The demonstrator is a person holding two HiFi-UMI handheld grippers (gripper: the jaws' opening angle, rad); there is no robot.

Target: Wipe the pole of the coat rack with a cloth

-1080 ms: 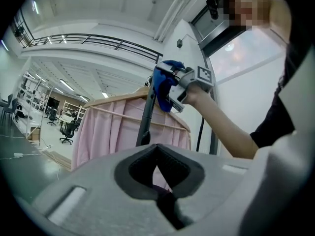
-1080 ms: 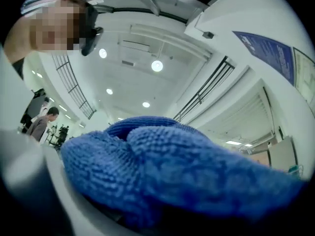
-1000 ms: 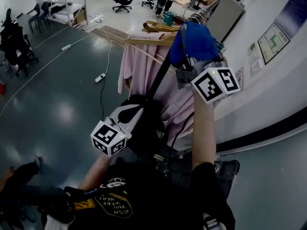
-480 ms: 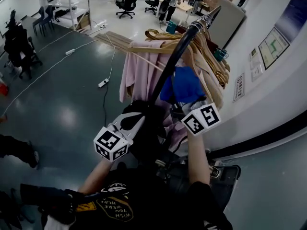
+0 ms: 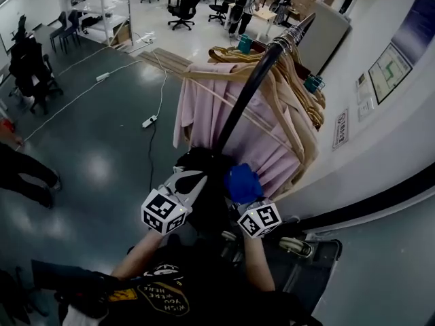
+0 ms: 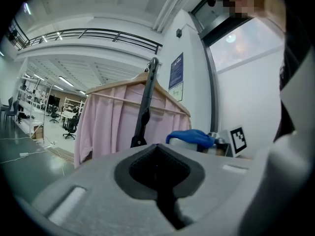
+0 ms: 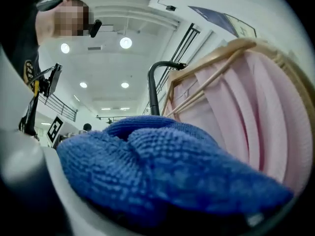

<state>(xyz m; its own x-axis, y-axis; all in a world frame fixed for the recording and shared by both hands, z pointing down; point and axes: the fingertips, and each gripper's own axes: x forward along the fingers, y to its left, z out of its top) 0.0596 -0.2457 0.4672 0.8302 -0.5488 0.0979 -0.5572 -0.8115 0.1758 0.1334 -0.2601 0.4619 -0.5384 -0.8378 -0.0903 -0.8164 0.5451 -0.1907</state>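
The coat rack's black pole [image 5: 255, 80] slants from the upper right down toward my chest, with pink garments [image 5: 204, 111] on wooden hangers [image 5: 292, 107] along it. My right gripper [image 5: 240, 187] is shut on a blue cloth [image 5: 242, 180] low beside the pole's near end; whether the cloth touches the pole is hidden. In the right gripper view the cloth [image 7: 162, 171] fills the jaws, with the pole [image 7: 153, 95] behind. Just to its left, my left gripper [image 5: 192, 176] is shut and holds nothing. Its own view shows the pole [image 6: 145, 104] and the cloth [image 6: 192, 136] ahead.
A white wall with posters [image 5: 387, 66] runs close on the right. Cables and a power strip [image 5: 147, 121] lie on the grey floor at left. A person's legs [image 5: 24, 172] are at the left edge. Office chairs [image 5: 183, 9] and shelves stand far back.
My right gripper has slid down along the pole with the blue cloth, from high near the hangers to low beside the left gripper. The left gripper has barely moved.
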